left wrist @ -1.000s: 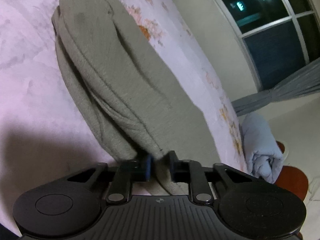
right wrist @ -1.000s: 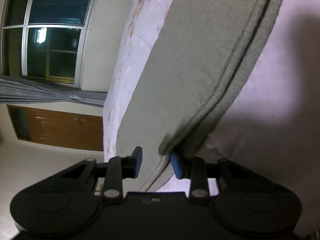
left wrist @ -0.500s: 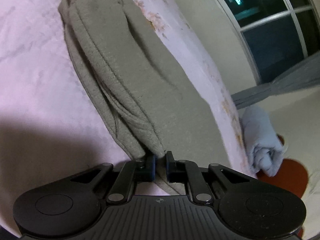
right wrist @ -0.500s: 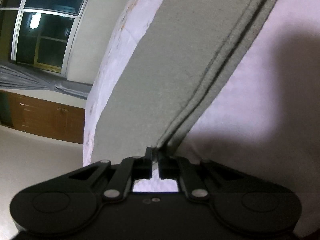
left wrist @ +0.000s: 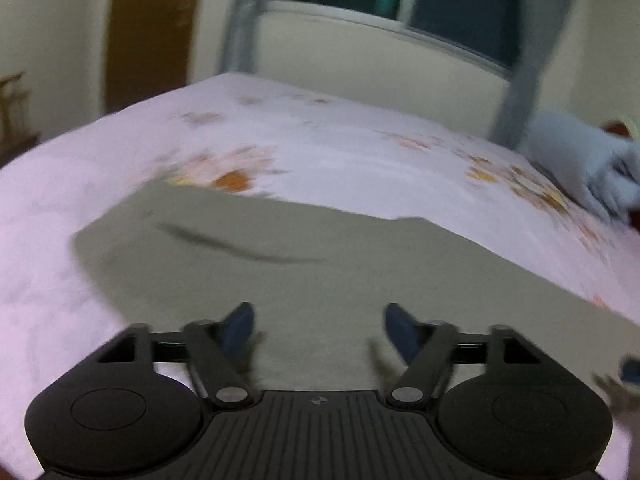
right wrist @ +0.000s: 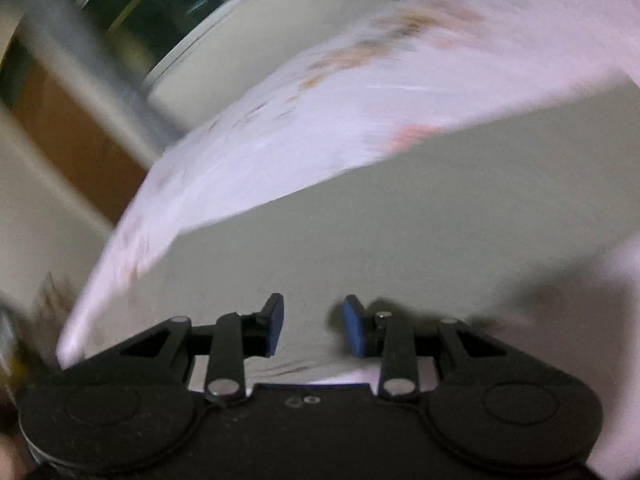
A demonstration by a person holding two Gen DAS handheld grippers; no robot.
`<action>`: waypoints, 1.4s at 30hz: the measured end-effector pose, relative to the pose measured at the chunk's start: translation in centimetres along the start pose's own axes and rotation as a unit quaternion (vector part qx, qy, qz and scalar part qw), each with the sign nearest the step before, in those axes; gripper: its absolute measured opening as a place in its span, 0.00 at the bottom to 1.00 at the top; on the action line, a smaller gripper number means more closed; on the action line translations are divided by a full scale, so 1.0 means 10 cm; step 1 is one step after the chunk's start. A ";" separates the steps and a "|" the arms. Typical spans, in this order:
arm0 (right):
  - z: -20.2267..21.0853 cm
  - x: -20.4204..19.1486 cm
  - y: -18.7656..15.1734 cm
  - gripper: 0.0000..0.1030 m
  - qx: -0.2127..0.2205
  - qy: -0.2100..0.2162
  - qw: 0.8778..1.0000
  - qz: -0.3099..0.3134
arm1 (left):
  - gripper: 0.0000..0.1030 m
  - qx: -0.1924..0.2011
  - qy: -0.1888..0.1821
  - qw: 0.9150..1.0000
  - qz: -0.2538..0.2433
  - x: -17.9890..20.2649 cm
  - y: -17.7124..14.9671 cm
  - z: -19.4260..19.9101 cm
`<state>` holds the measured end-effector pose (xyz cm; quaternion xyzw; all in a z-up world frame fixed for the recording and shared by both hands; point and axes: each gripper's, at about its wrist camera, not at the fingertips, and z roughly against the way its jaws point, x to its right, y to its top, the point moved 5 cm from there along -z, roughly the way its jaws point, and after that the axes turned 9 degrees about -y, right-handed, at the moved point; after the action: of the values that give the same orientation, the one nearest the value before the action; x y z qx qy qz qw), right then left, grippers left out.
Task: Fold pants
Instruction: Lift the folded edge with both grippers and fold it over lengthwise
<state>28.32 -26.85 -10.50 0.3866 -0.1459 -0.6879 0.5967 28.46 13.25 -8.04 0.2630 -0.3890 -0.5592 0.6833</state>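
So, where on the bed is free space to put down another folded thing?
The bedsheet is bare between the gray pants and the far edge under the window, and also left of the pants. The right corner is crowded: a rolled light-blue cloth lies there. Both open grippers, left and right, hover over the pants' near edge.
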 end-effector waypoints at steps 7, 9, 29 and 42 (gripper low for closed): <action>-0.33 0.05 -0.10 0.08 -0.077 -0.057 0.994 0.046 | 0.74 -0.050 -0.009 0.999 -0.019 -0.25 -0.26 -0.29; -0.16 0.41 -0.02 0.02 -0.072 -0.094 0.992 0.030 | 0.74 -0.055 -0.017 0.998 -0.024 -0.30 -0.23 -0.27; -0.12 0.35 -0.23 0.18 -0.065 -0.091 0.988 0.103 | 0.75 -0.073 -0.070 0.987 -0.124 0.92 -0.63 -0.27; 0.40 1.20 0.38 0.35 0.109 -0.141 0.984 0.019 | 0.95 -0.085 -0.070 0.979 -0.174 1.29 -0.66 -0.32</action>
<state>28.33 -39.99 -9.65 0.3459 -0.3103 -0.7038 0.5373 28.36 -1.06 -12.02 0.2276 -0.3349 -0.7176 0.5666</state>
